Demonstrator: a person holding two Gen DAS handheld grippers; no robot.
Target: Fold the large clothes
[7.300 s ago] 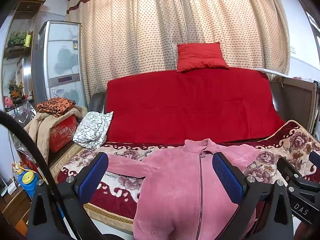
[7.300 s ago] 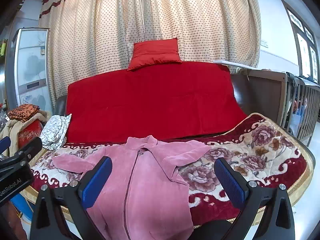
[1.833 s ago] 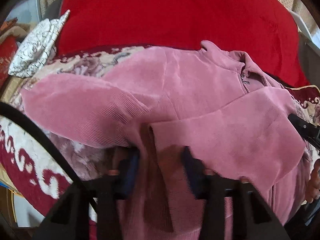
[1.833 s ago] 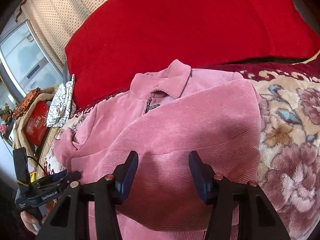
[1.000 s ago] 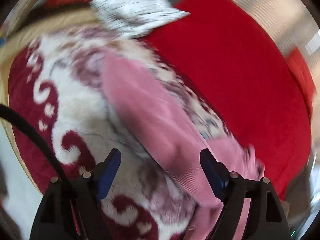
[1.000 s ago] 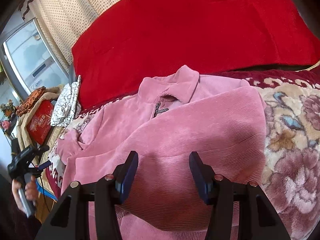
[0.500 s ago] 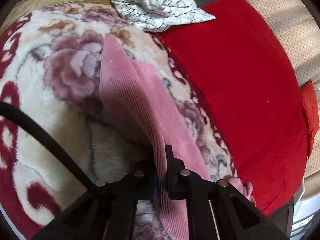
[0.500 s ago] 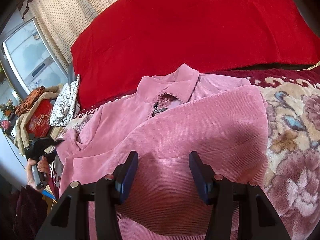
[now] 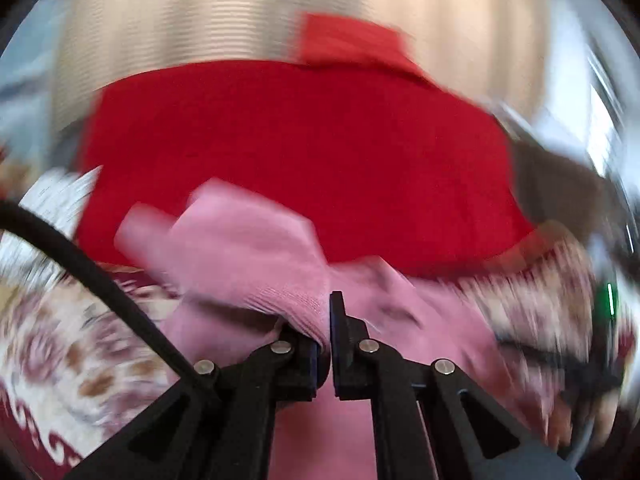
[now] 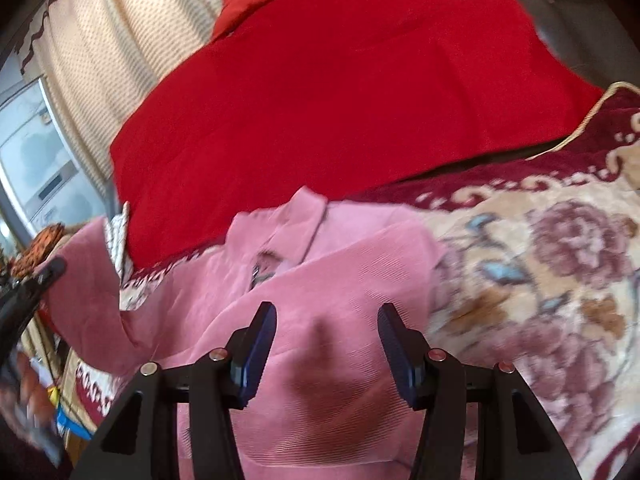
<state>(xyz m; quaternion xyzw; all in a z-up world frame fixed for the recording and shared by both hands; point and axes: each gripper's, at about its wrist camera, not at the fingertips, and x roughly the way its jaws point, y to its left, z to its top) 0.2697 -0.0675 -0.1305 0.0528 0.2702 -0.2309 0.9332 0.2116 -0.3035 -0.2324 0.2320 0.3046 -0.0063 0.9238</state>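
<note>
A pink corduroy jacket (image 10: 320, 312) lies on the floral blanket (image 10: 560, 264) of a sofa bed, its right sleeve folded across the chest. My left gripper (image 9: 326, 320) is shut on the left sleeve (image 9: 248, 264) and holds it lifted off the blanket; the left wrist view is motion-blurred. The lifted sleeve also shows at the left of the right wrist view (image 10: 88, 288). My right gripper (image 10: 326, 320) is open and empty, hovering just above the folded sleeve.
A red cover (image 10: 340, 92) drapes the sofa back, with a red cushion (image 9: 352, 44) on top. A white patterned cloth (image 10: 118, 240) lies at the left end. Dotted curtains (image 10: 120, 40) hang behind. Clutter stands past the left edge.
My left gripper has lifted the pinched left sleeve up off the blanket and swung to face the sofa back. The right gripper has shifted slightly, still open over the jacket.
</note>
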